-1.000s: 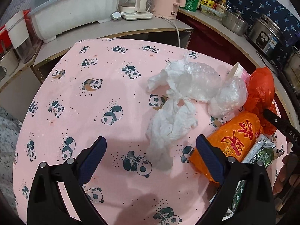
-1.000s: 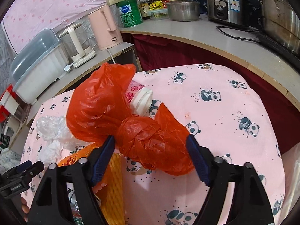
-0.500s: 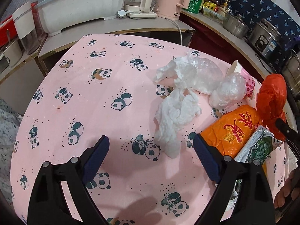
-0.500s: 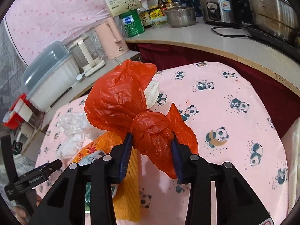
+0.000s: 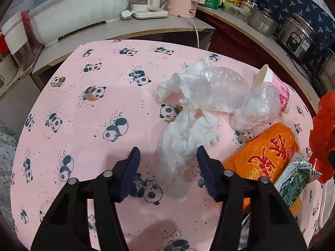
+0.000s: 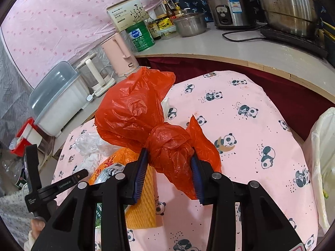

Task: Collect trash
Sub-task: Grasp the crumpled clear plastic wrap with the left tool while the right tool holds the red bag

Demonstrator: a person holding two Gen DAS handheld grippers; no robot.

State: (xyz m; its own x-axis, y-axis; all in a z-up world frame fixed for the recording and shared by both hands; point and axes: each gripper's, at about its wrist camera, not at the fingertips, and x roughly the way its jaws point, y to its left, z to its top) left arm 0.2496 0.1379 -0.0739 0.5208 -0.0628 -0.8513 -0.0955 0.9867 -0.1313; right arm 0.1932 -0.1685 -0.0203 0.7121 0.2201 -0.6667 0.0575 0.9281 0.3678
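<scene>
Lifted since a second ago — red plastic bag (image 6: 146,125) now off the pink panda cloth (image 6: 240,125), pinched at its knot by the right tool (image 6: 169,163), pads pressing both sides, bag filling centre frame of the right view. Narrowed too, the left tool (image 5: 167,156) — wide a second ago, now closing around the crumpled white tissue (image 5: 184,138), lower centre of the left view; pads not yet pressing it. Clear plastic wrap (image 5: 219,92) just above, paper cup (image 5: 266,77) upper right, orange packet (image 5: 266,152) at right, green wrapper (image 5: 293,179) beside it, all on the counter.
</scene>
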